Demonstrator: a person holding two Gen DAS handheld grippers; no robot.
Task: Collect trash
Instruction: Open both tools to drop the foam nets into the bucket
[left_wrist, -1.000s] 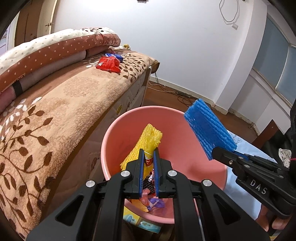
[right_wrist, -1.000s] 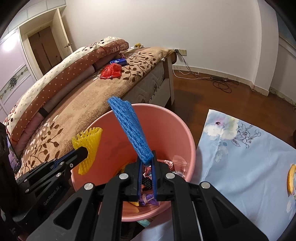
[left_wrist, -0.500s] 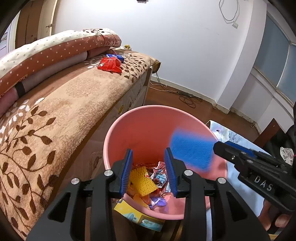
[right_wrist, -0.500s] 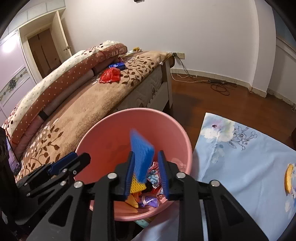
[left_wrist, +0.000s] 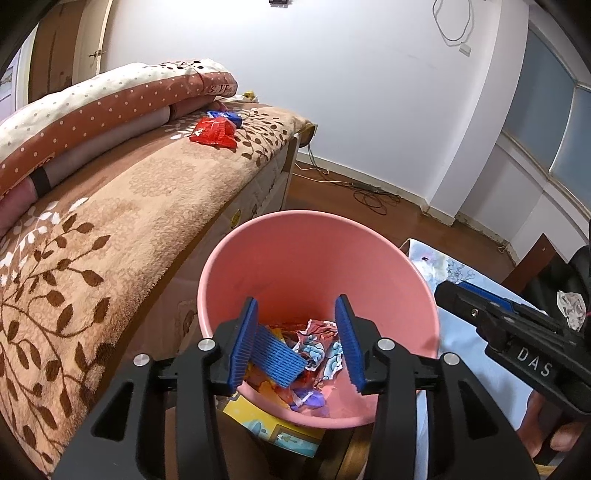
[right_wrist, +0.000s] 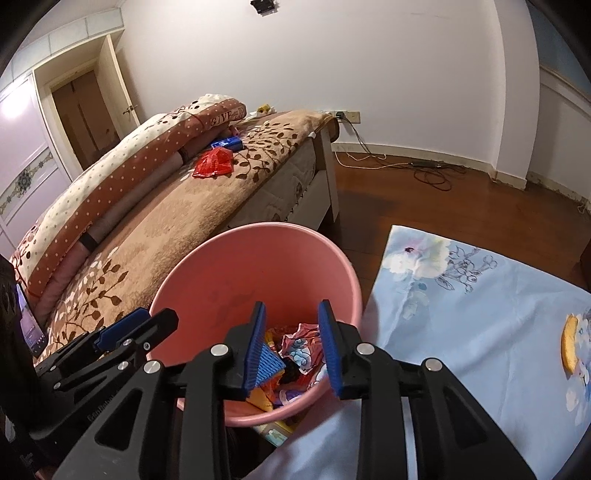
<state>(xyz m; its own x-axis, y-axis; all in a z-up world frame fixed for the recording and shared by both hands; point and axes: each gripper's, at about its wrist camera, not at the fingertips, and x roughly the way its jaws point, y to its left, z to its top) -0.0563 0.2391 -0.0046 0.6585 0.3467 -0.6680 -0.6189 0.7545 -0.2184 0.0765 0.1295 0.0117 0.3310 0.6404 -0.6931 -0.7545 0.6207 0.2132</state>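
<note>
A pink bucket (left_wrist: 295, 254) stands on the floor beside the bed; it also shows in the right wrist view (right_wrist: 258, 251). Inside lie a blue foam net (left_wrist: 275, 356), seen too in the right wrist view (right_wrist: 269, 363), and several colourful wrappers (left_wrist: 317, 350). My left gripper (left_wrist: 297, 343) is open and empty above the bucket's near rim. My right gripper (right_wrist: 293, 343) is open and empty above the bucket too. A red wrapper (left_wrist: 214, 132) and a blue packet (left_wrist: 227, 116) lie on the bed; both show in the right wrist view, red (right_wrist: 215, 164) and blue (right_wrist: 227, 142).
The bed (left_wrist: 110, 206) with a brown leaf blanket and a rolled dotted quilt (left_wrist: 92, 107) is on the left. A light blue floral cloth (right_wrist: 476, 310) covers a surface on the right. Cables (right_wrist: 432, 173) lie on the wooden floor by the far wall.
Both grippers opened. The yellow net and the blue net dropped from them into the bucket. Both grippers now hold nothing.
</note>
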